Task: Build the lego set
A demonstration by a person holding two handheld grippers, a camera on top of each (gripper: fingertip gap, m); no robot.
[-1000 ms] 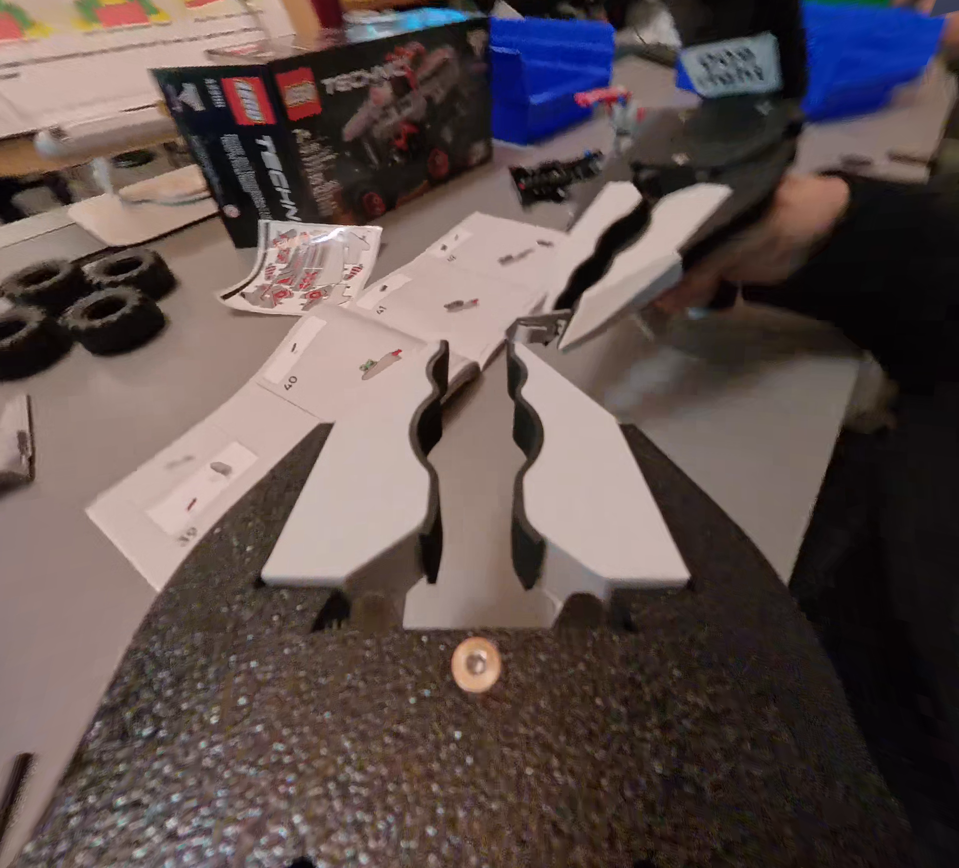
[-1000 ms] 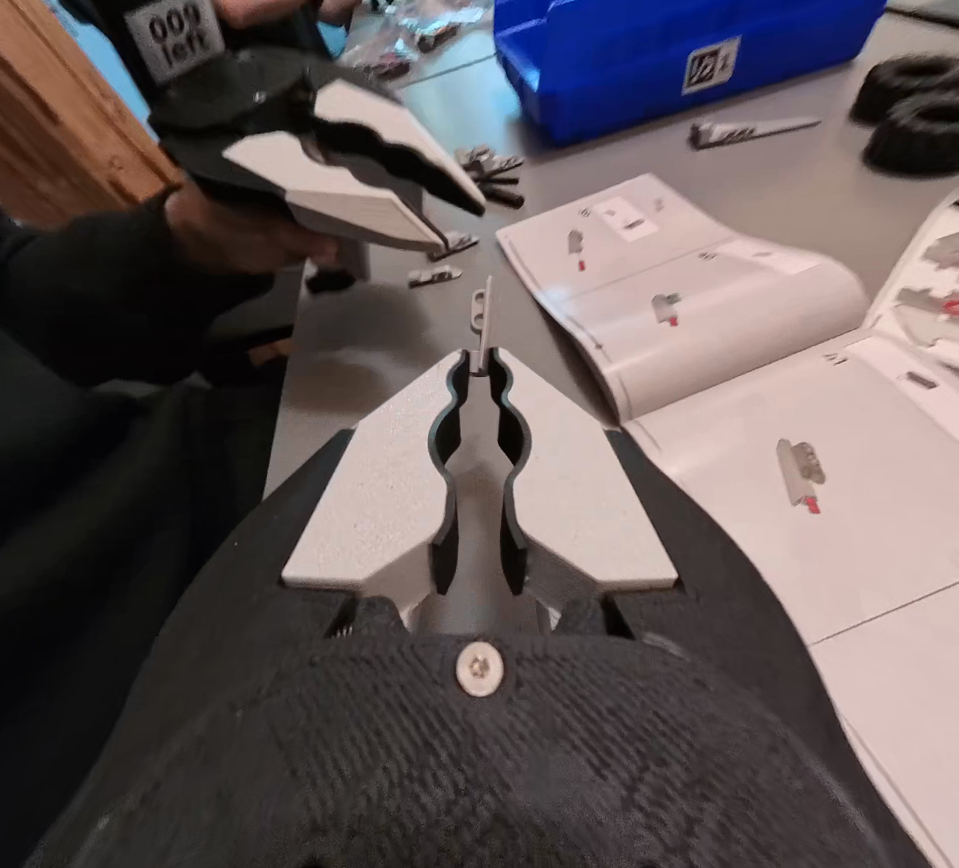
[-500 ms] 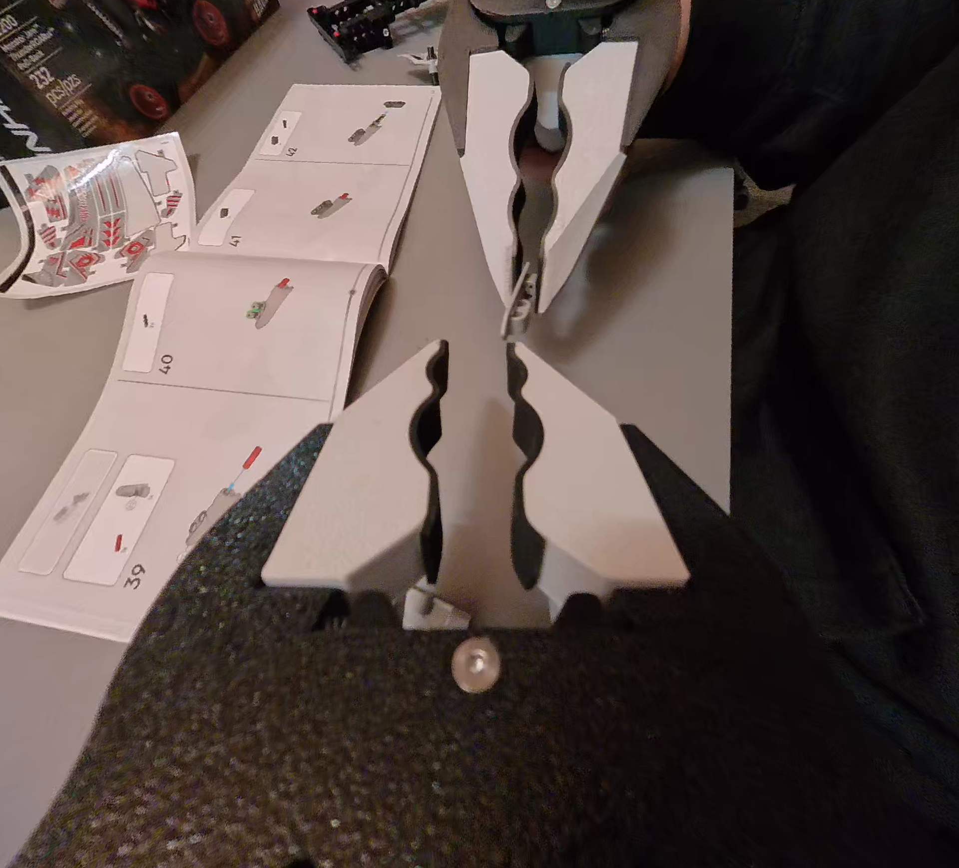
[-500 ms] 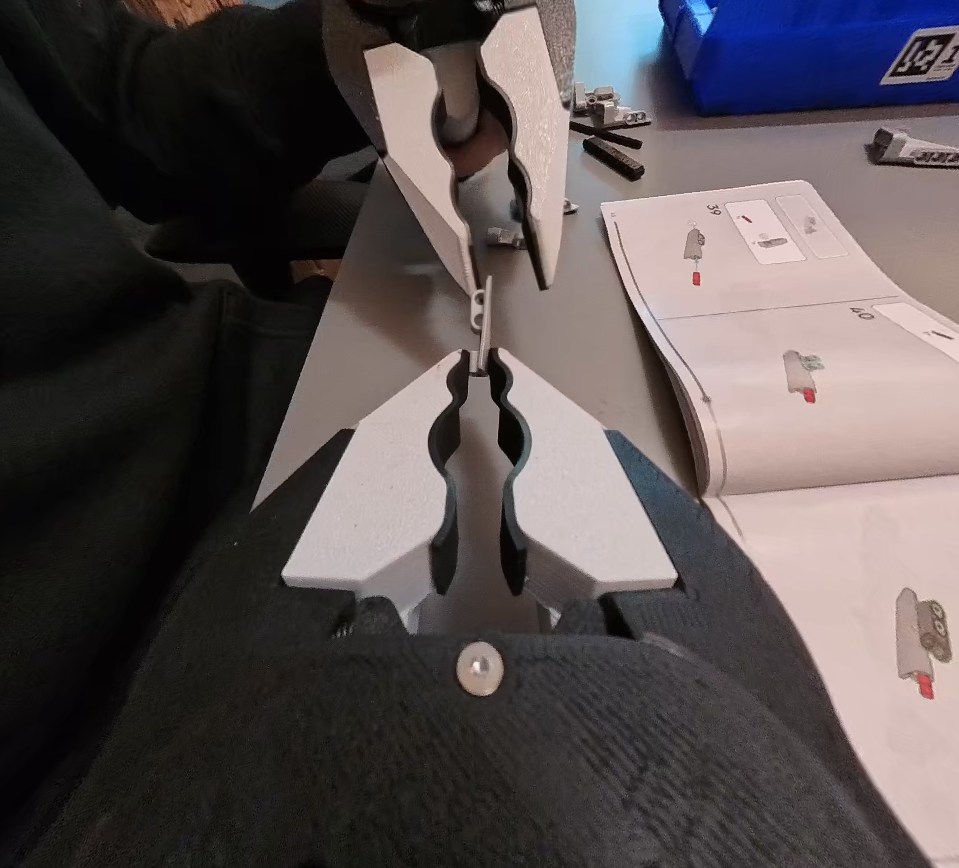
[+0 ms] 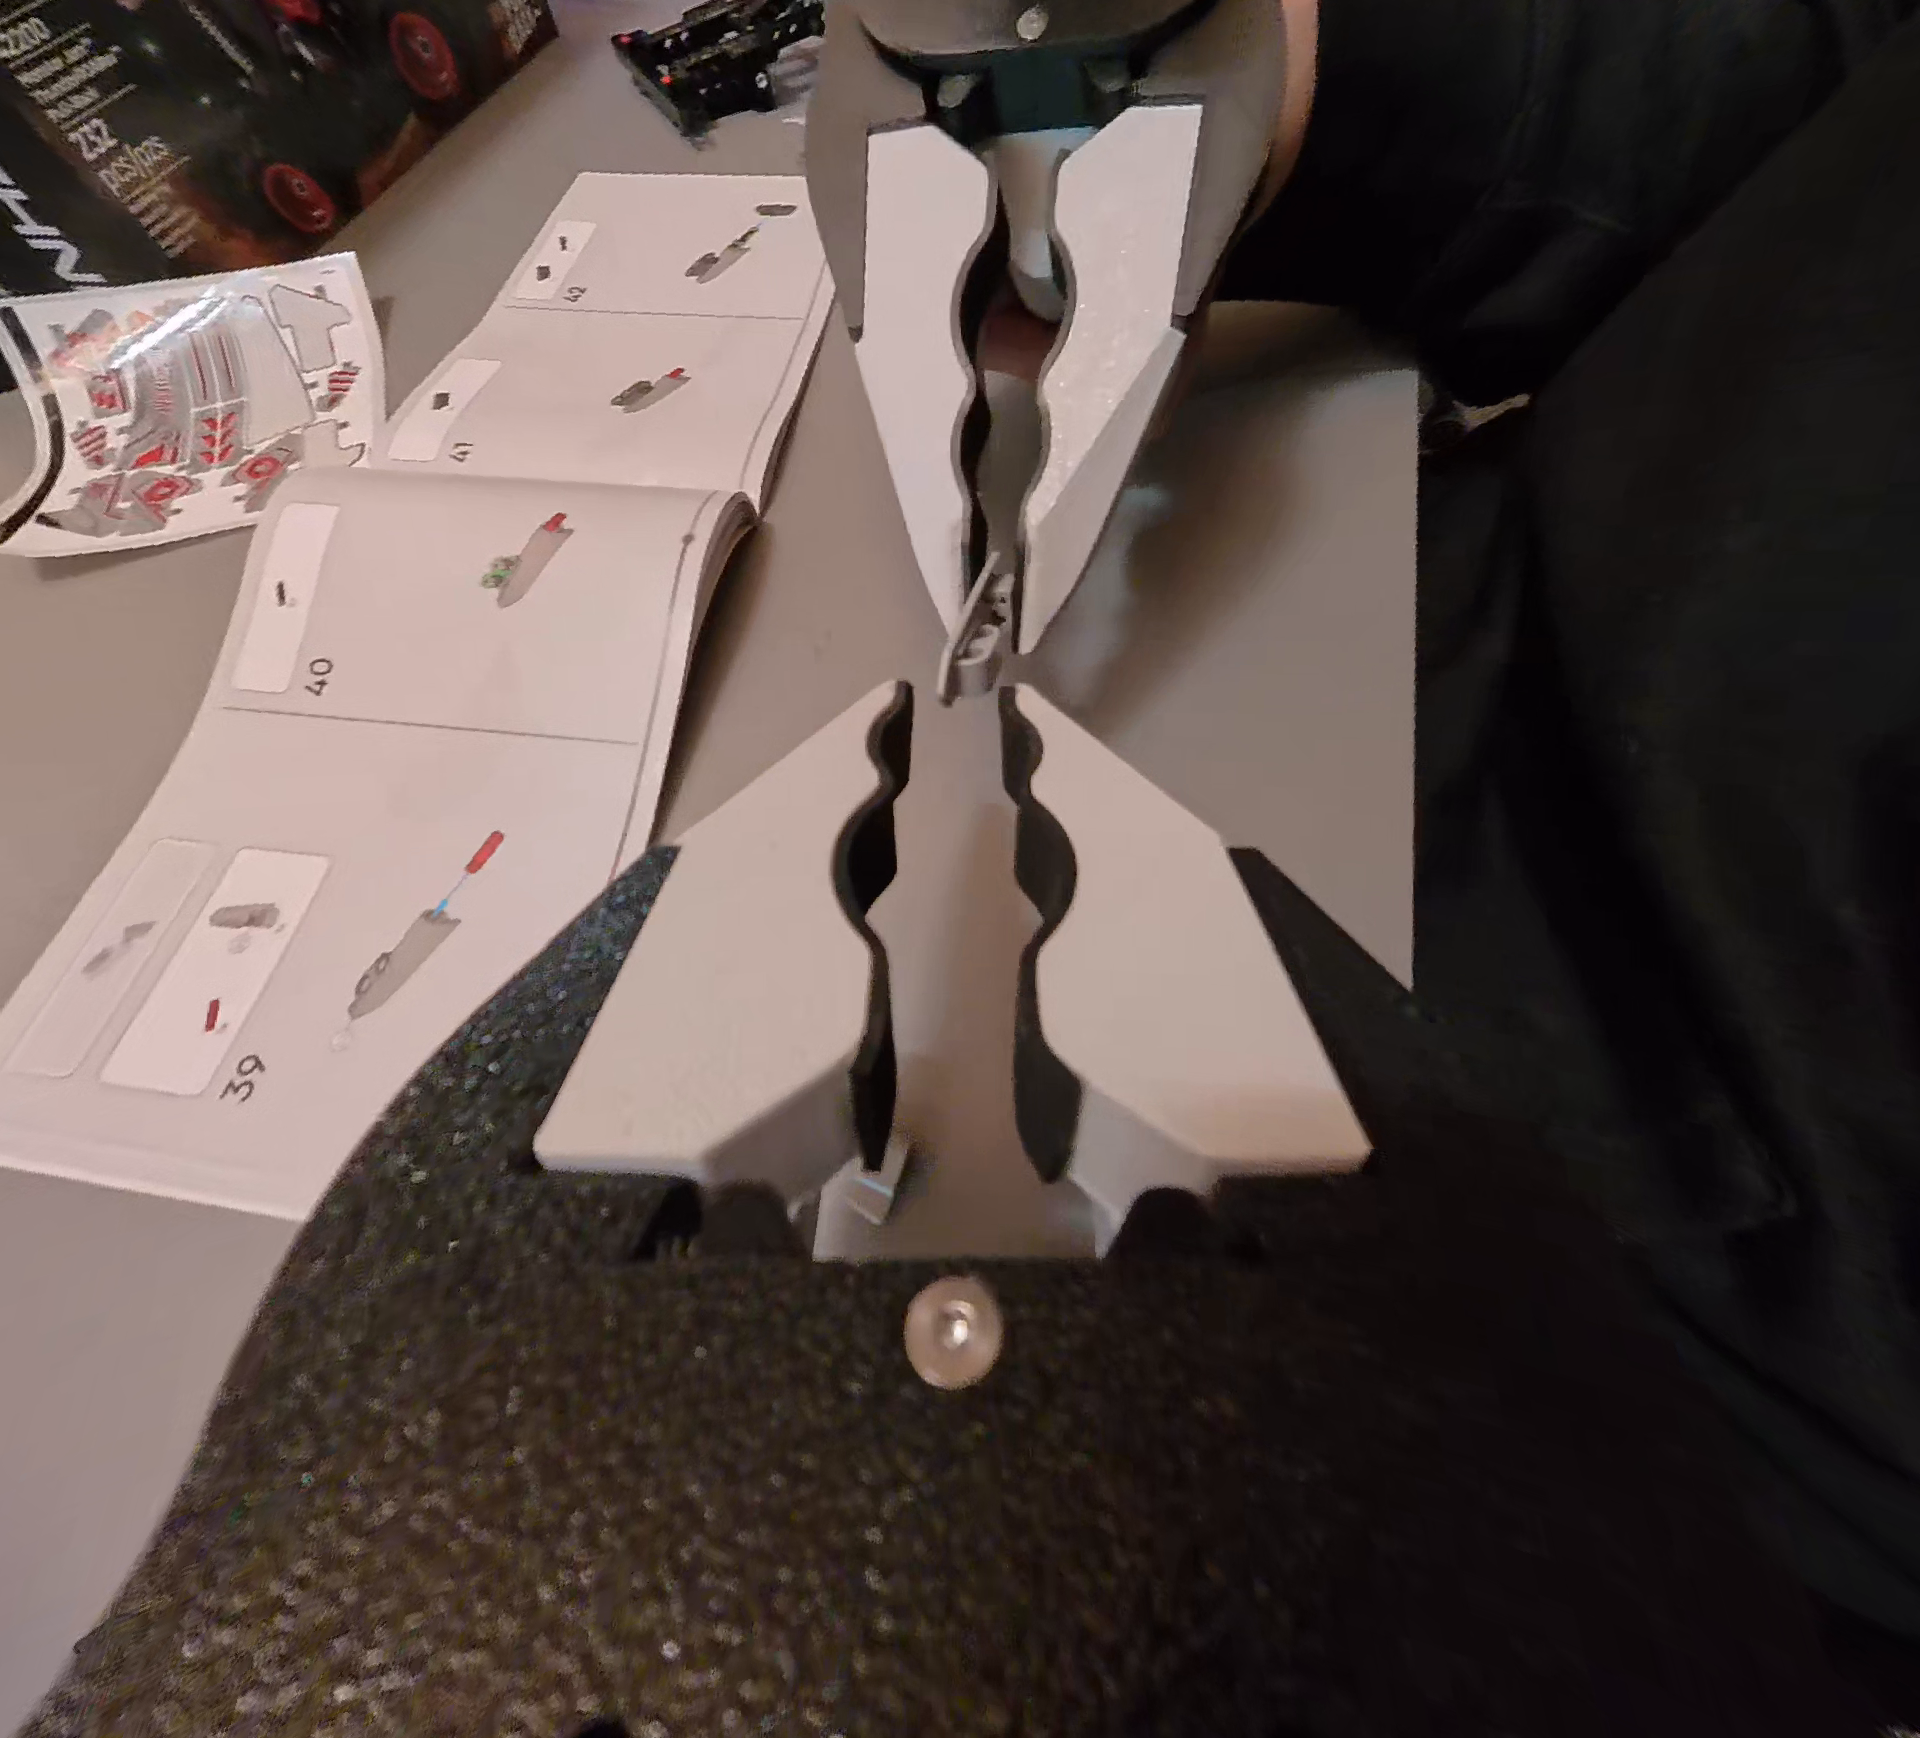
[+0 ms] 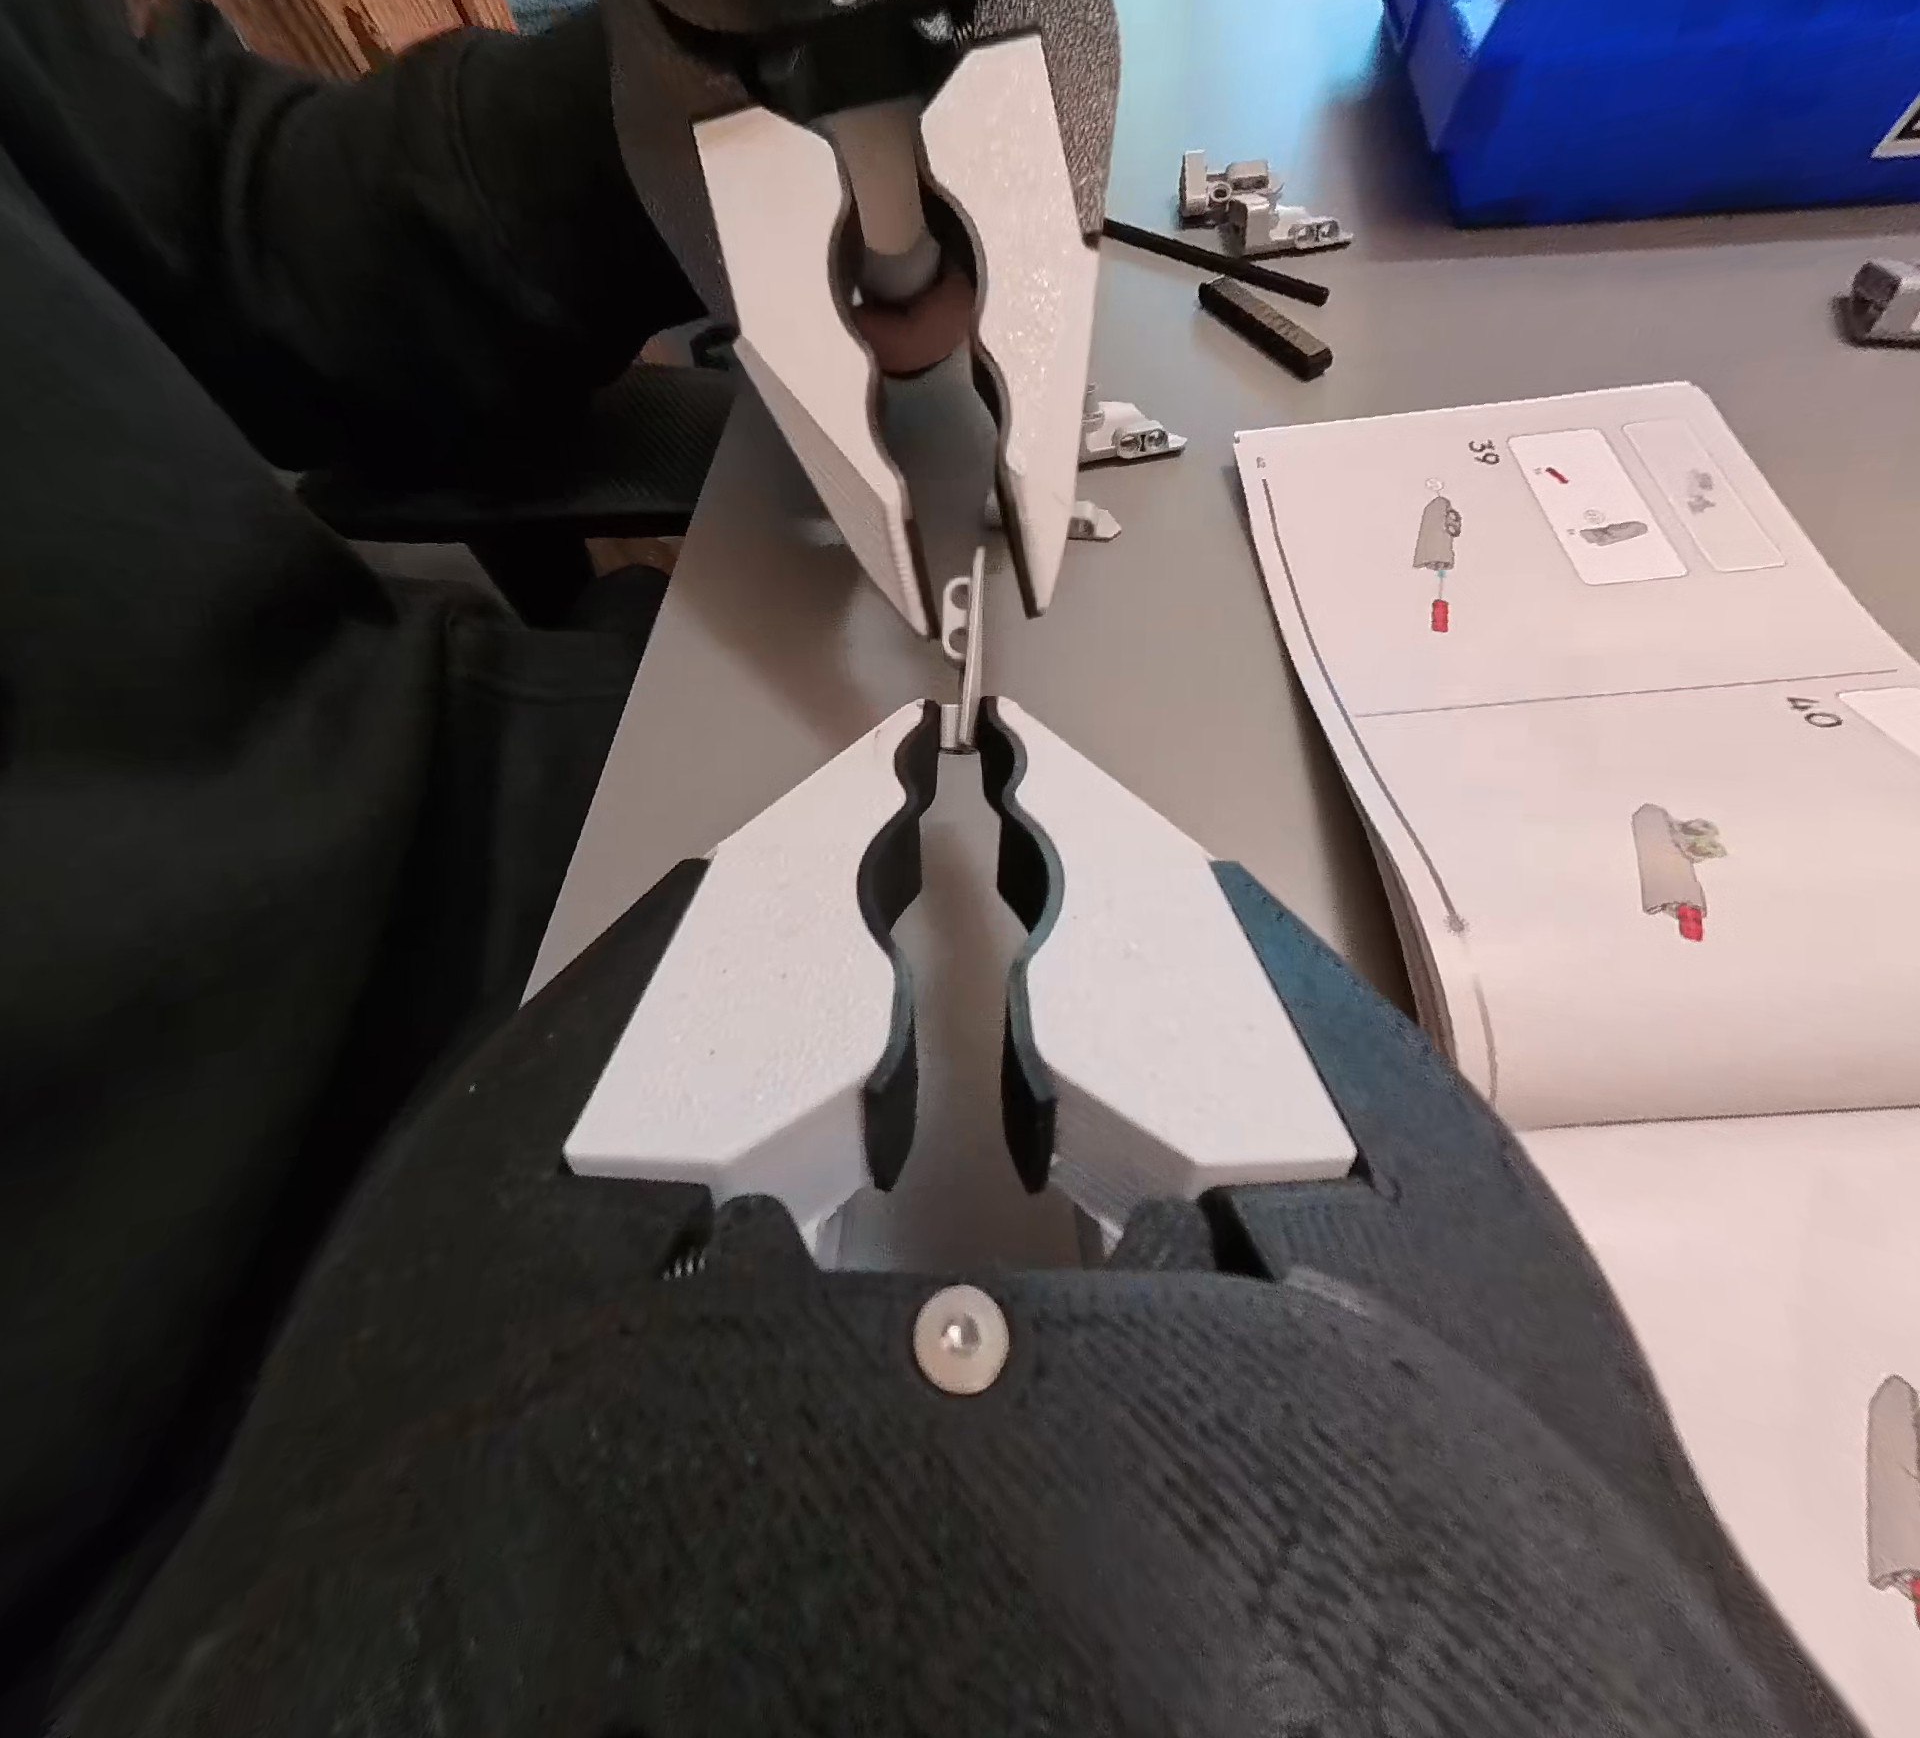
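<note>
The right gripper (image 6: 961,720) is nearly closed, pinching the near end of a small grey lego piece (image 6: 966,623), a thin flat part with holes, held up in the air above the worktop (image 6: 1164,649) near its front edge, beside the open instruction booklet (image 6: 1621,753). The left gripper (image 5: 951,701) faces it tip to tip, its jaws standing narrowly apart with the free end of the piece just between or in front of its tips; whether it touches I cannot tell. The piece looks light, stiff and smooth, so it should slip or pivot easily under a pinch at one end. I would take it across its flat faces, close to the holed end, squarely, and press gently, since so thin a part could twist out or drop to the worktop
</note>
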